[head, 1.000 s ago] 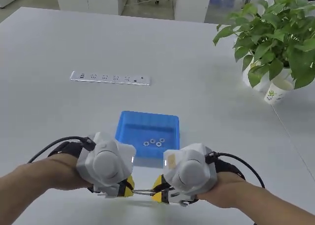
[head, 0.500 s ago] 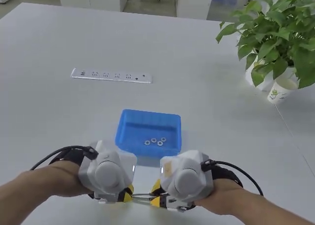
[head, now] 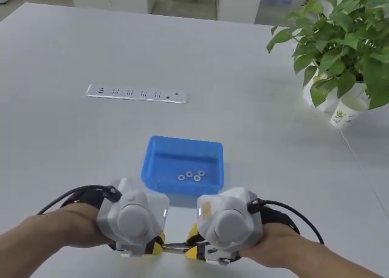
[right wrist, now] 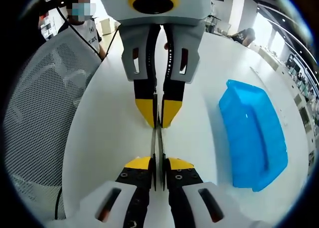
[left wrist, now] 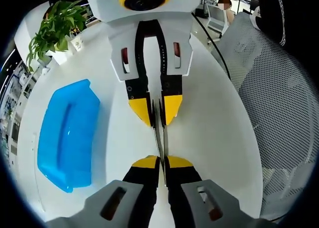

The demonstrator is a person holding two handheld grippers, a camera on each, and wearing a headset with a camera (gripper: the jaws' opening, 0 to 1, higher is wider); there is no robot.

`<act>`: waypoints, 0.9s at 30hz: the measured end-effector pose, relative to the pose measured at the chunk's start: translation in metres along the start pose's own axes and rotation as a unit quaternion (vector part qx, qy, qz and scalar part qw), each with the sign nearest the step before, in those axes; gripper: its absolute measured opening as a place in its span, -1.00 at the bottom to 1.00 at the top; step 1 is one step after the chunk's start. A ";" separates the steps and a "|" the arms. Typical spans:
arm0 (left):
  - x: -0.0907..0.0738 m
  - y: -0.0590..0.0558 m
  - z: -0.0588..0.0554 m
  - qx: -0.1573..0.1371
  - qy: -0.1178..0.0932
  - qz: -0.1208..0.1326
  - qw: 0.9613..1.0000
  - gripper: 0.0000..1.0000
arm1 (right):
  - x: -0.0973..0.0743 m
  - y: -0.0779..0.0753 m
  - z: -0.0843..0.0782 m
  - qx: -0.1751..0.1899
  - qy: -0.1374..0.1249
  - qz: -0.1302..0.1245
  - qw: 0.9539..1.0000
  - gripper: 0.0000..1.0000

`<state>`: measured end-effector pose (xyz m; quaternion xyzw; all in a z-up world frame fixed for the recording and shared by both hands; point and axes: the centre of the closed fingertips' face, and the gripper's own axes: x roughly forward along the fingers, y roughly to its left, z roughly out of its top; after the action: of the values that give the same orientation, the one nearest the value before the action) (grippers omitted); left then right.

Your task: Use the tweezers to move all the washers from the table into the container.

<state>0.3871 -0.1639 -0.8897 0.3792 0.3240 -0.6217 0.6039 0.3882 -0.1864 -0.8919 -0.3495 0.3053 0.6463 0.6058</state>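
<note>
tweezers (left wrist: 160,138) clamped at each end by left gripper (left wrist: 160,161) and right gripper (right wrist: 158,162), container (head: 167,162) ahead, power strip (head: 136,95) beyond.

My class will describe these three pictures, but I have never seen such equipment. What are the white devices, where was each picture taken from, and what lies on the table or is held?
There is no robot: a person holds a hand-operated gripper in each hand. The wide picture comes from a camera on the person's head, looking down at the table. The two round pictures come from cameras riding on the left gripper and the right gripper, each looking along its own yellow-tipped jaws towards the other gripper. On the table are a blue container with a few washers inside, a power strip and a potted plant. Both sets of jaws are closed on one pair of metal tweezers stretched between the grippers.
</note>
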 end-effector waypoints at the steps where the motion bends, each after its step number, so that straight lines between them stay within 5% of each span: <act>1: 0.000 0.000 0.000 -0.001 0.000 0.000 1.000 -0.83 | 0.000 0.000 0.000 0.002 0.000 0.001 1.000 -0.75; 17: -0.011 0.005 -0.001 -0.021 -0.007 0.015 1.000 -0.57 | -0.012 -0.006 0.004 0.017 -0.006 -0.012 1.000 -0.50; 27: -0.038 0.012 0.000 -0.087 -0.048 0.047 0.994 -0.38 | -0.032 -0.012 0.007 0.052 -0.027 -0.039 0.997 -0.35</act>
<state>0.3982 -0.1451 -0.8562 0.3096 0.3289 -0.5800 0.6779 0.4000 -0.1978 -0.8615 -0.3113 0.3081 0.6144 0.6562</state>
